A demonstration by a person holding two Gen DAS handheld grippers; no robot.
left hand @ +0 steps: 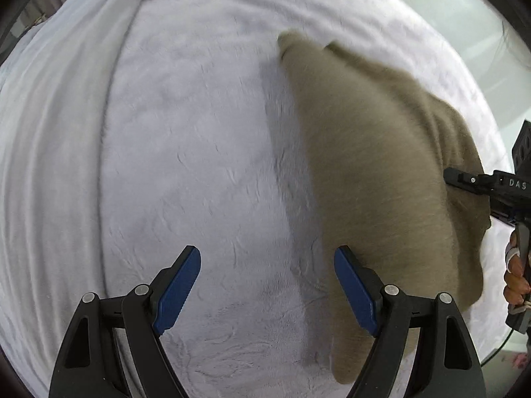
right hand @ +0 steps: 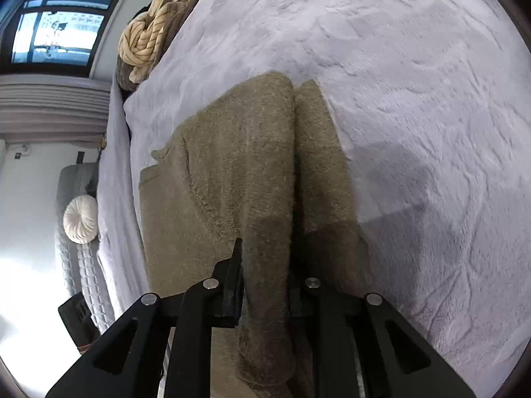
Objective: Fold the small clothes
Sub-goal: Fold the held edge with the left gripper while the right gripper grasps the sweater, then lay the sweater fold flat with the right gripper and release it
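A fuzzy olive-brown garment (left hand: 375,165) lies on the pale lavender blanket (left hand: 186,152), blurred in the left wrist view. My left gripper (left hand: 267,285) is open and empty above the blanket, its right finger beside the garment's near edge. My right gripper (right hand: 265,282) is shut on a bunched fold of the garment (right hand: 252,165) and holds it up off the blanket (right hand: 415,132). The right gripper also shows in the left wrist view (left hand: 464,180) at the garment's right edge.
A knotted cream cushion (right hand: 146,39) and brown fabric sit at the blanket's far end. A round white cushion (right hand: 81,215) on a grey quilted seat stands beyond the bed edge. A window (right hand: 56,33) is behind.
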